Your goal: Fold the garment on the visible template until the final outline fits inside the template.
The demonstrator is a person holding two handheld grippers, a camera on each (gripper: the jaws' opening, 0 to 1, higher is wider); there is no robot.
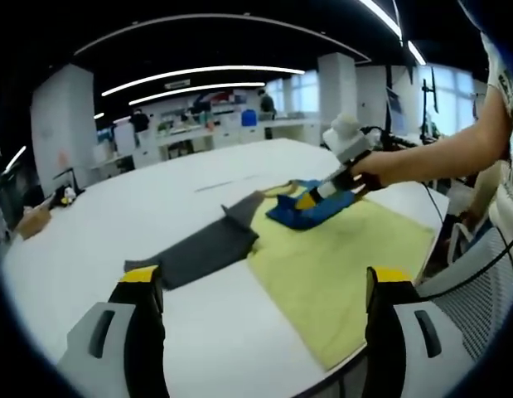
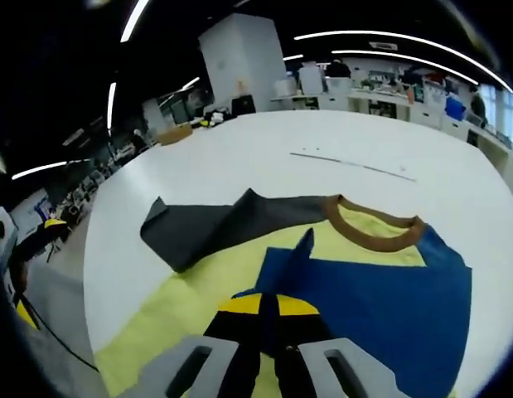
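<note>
- The right claw [image 2: 268, 308] has its yellow-tipped jaws pressed together on a raised fold of the blue panel [image 2: 380, 307] of the garment, pinching the cloth between them.
- In the left gripper view that same right claw [image 1: 310, 199] sits low on the blue panel [image 1: 302, 213], held by a person's hand [image 1: 374, 168] reaching in from the right.
- The left claw [image 1: 260, 286] is spread wide, nothing between its jaws, hovering above the near edge of the white table [image 1: 115, 215].
- The garment lies flat on the table: a yellow body [image 1: 339, 257], a dark grey sleeve [image 1: 202, 249] stretched out to one side, and the blue panel folded up onto the yellow.
- In the right gripper view a brown collar [image 2: 374, 228] rims the neck opening, with the grey sleeve [image 2: 206, 228] beside it, one corner curled up.
- A thin dark line [image 2: 351, 164] lies on the table beyond the garment.
- Desks and people stand far behind the table.
</note>
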